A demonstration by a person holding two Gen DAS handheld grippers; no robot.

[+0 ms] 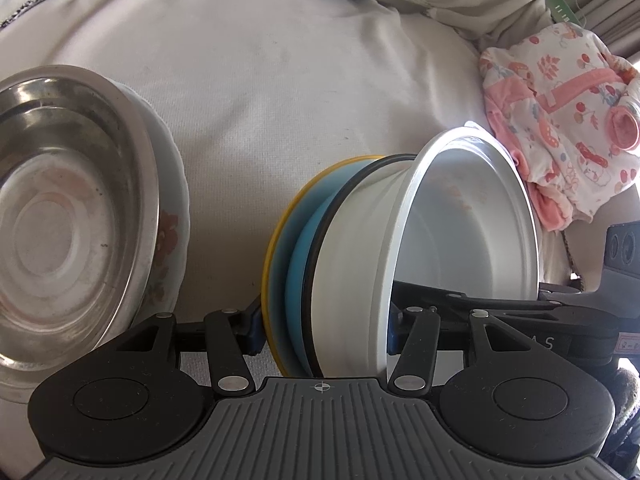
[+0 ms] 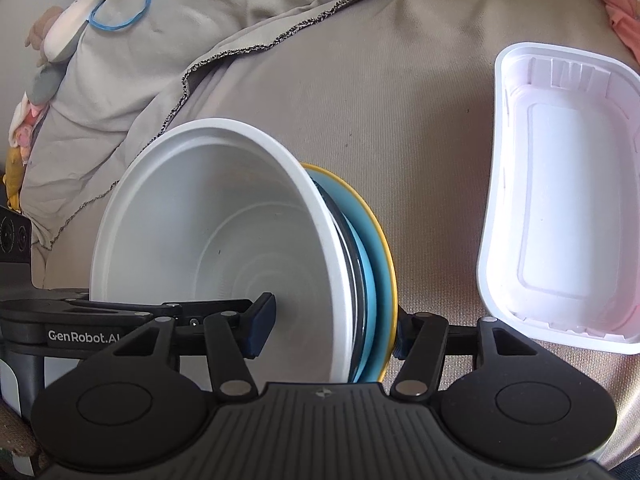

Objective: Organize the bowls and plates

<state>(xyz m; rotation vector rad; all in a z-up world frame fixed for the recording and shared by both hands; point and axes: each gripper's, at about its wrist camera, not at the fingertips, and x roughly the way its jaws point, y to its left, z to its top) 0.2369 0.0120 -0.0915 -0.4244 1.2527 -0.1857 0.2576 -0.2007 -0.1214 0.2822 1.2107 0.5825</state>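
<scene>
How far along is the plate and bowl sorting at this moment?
Done: a steel bowl sits nested on a floral plate on the cloth. In hand: the left gripper and right gripper both clamp a tilted stack, white bowl on a blue plate. Left: the white tray lies apart, untouched.
</scene>
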